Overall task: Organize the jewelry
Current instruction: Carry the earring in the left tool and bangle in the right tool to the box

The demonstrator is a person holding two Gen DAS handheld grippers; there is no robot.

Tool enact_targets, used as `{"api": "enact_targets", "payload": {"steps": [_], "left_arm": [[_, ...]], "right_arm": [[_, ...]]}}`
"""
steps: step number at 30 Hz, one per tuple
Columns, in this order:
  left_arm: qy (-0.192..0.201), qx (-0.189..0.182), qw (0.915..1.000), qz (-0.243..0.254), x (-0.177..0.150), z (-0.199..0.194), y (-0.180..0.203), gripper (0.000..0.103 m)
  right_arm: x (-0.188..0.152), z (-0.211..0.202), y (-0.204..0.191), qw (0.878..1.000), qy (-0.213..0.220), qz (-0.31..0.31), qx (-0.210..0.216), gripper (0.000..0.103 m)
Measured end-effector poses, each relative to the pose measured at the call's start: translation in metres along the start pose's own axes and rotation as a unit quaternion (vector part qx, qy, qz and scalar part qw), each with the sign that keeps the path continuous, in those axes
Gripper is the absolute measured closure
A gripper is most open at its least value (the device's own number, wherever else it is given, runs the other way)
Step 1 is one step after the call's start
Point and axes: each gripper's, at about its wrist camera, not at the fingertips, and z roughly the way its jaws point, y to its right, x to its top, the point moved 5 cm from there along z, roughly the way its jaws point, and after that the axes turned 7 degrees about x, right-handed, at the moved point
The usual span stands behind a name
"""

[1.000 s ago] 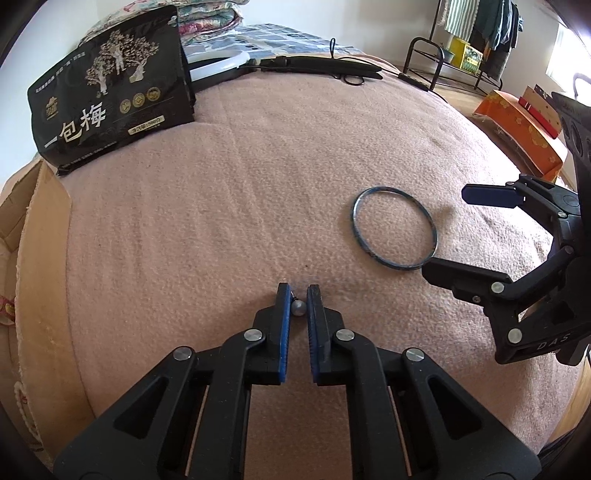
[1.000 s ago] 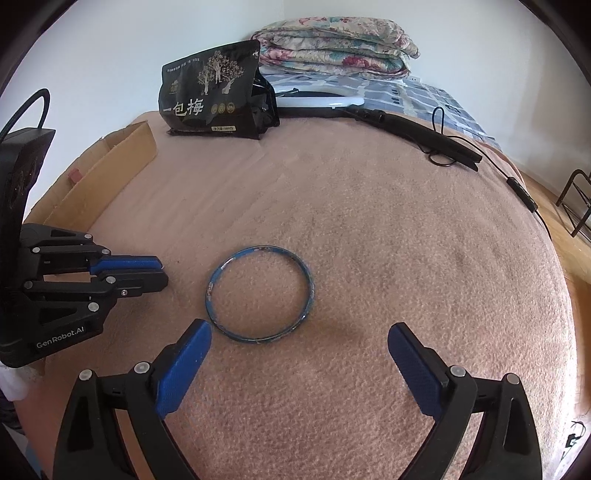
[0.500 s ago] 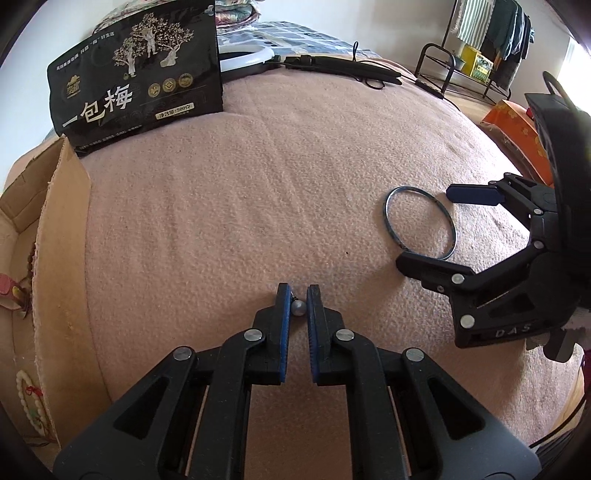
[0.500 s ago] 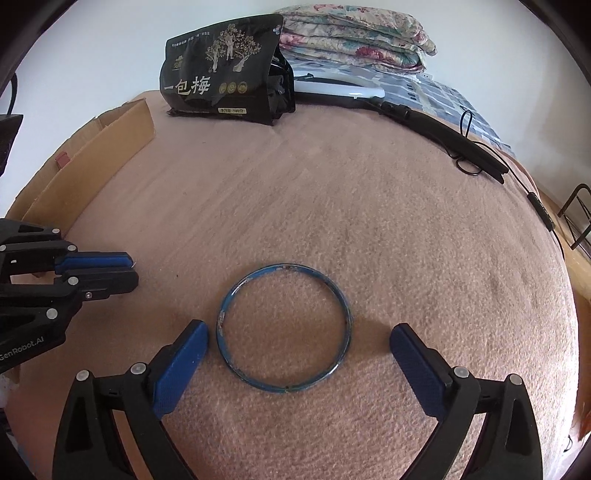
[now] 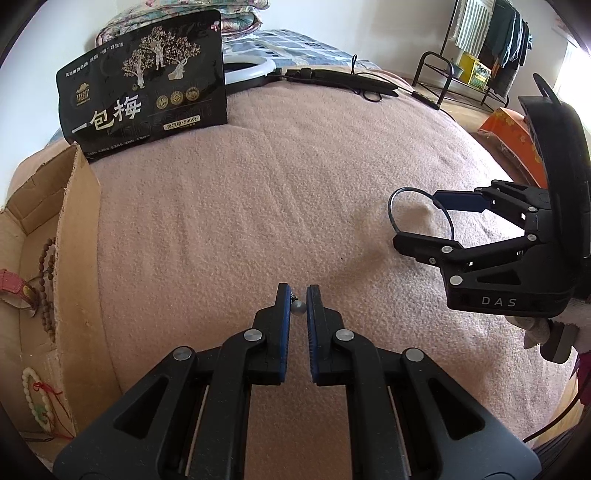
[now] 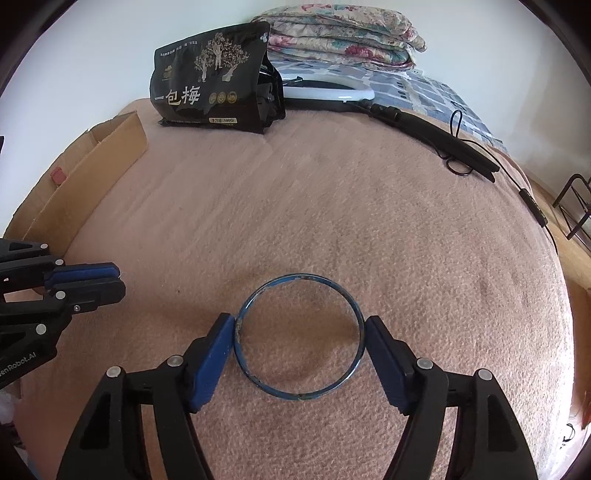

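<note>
My left gripper [image 5: 298, 300] is shut on a small pearl earring [image 5: 297, 307], held just above the pink blanket [image 5: 258, 206]. A thin blue bangle [image 6: 299, 336] lies on the blanket. My right gripper [image 6: 300, 334] has closed around the bangle, with both blue pads touching its outer rim on the left and right. The bangle also shows partly in the left wrist view [image 5: 397, 210], behind the right gripper [image 5: 436, 221]. A cardboard box [image 5: 62, 236] at the left holds bead bracelets [image 5: 46, 280].
A black snack bag [image 5: 144, 85] stands at the back of the bed. A ring light and black cabled stand [image 6: 432, 136] lie behind it. Folded quilts [image 6: 340, 33] are at the far end. An orange box [image 5: 517, 140] and a clothes rack [image 5: 476, 48] stand beyond the bed's right side.
My right gripper moved forward over the bangle and closed its fingers onto the rim. My left gripper carried the earring leftward, closer to the cardboard box.
</note>
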Motion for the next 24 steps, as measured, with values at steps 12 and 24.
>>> {"api": "enact_targets", "payload": {"steps": [12, 24], "left_arm": [[0.041, -0.008, 0.999, -0.016, 0.005, -0.05, -0.011, 0.096], [0.083, 0.0, 0.995, -0.056, 0.007, -0.103, -0.056, 0.096]], "right_arm": [[0.007, -0.043, -0.01, 1.0, 0.03, 0.009, -0.002, 0.029], [0.031, -0.082, -0.045, 0.998, 0.064, -0.004, 0.004, 0.029]]}}
